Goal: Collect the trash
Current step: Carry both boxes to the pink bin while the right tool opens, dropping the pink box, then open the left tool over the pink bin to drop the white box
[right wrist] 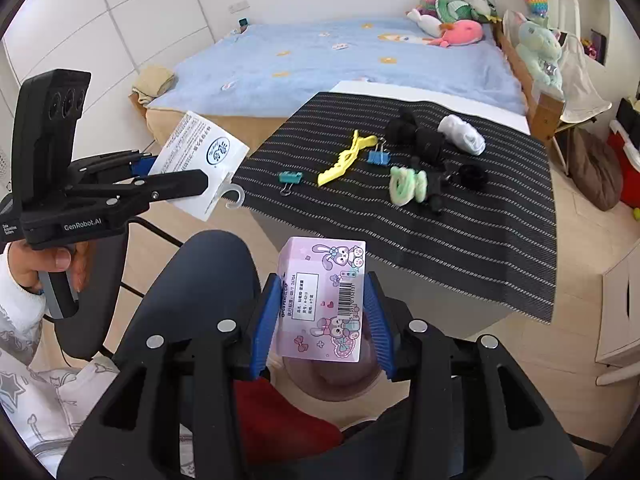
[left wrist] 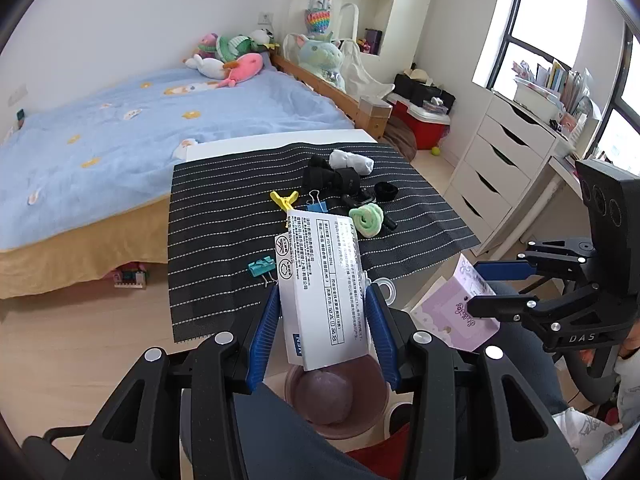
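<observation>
My left gripper [left wrist: 324,292] is shut on a white printed package [left wrist: 320,276], which stands tilted between the blue pads. Right under it is a round pinkish-brown bin [left wrist: 298,396] on the floor. My right gripper [right wrist: 323,280] is shut on a pink box with bunny pictures [right wrist: 324,304], held just above the same bin [right wrist: 332,384]. In the right wrist view the left gripper [right wrist: 176,170] shows at the left with the white package [right wrist: 200,156] and its plastic hook. In the left wrist view the right gripper [left wrist: 474,286] is at the right, gripping the pink box [left wrist: 452,312].
A table with a black striped cloth [right wrist: 460,240] carries a yellow clip [right wrist: 346,158], blue and teal binder clips, a green hair tie [right wrist: 406,186], black socks and a white sock roll [right wrist: 462,134]. A person's knee [right wrist: 192,292] is beside the bin. A bed lies behind, white drawers [left wrist: 500,160] to the right.
</observation>
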A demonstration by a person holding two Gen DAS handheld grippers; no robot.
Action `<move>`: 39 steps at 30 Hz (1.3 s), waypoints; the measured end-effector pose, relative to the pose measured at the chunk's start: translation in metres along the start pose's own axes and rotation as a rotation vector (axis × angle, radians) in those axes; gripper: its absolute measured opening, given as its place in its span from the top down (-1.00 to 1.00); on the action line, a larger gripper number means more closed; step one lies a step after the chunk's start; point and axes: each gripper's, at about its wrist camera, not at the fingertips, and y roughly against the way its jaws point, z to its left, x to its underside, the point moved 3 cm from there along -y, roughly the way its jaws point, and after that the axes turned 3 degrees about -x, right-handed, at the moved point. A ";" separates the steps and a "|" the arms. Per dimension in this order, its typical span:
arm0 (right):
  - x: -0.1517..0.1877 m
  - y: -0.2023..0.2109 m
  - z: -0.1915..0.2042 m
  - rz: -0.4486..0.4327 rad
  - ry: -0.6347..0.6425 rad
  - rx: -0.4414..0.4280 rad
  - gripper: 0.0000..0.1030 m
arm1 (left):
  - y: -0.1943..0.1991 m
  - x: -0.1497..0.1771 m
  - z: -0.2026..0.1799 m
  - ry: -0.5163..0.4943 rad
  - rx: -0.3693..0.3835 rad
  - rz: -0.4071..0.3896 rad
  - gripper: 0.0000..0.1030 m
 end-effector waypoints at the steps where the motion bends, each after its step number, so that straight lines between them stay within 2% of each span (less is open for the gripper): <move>1: 0.001 -0.001 0.001 0.003 0.001 -0.007 0.18 | 0.001 0.001 0.001 0.002 0.001 0.000 0.15; 5: 0.001 -0.006 0.005 0.016 0.008 -0.023 0.14 | 0.003 0.000 0.000 0.001 0.005 -0.005 0.15; 6: 0.001 -0.008 0.005 0.018 0.009 -0.020 0.02 | 0.004 0.000 0.000 -0.001 0.006 -0.006 0.15; 7: 0.000 -0.009 0.004 0.020 0.008 -0.019 -0.24 | 0.004 0.000 -0.001 -0.002 0.006 -0.006 0.15; 10: -0.001 -0.010 0.002 0.010 -0.008 -0.020 -0.64 | 0.003 0.000 -0.002 -0.009 0.011 -0.002 0.15; 15: -0.001 -0.004 -0.004 -0.001 -0.033 0.002 -0.84 | 0.000 0.001 -0.006 -0.024 0.023 0.010 0.15; 19: -0.002 0.002 -0.010 -0.017 -0.055 0.019 -0.89 | -0.002 0.003 -0.010 -0.038 0.036 0.021 0.15; 39: -0.003 0.035 -0.044 -0.094 -0.144 0.083 -0.90 | -0.026 0.021 -0.047 -0.142 0.104 0.128 0.15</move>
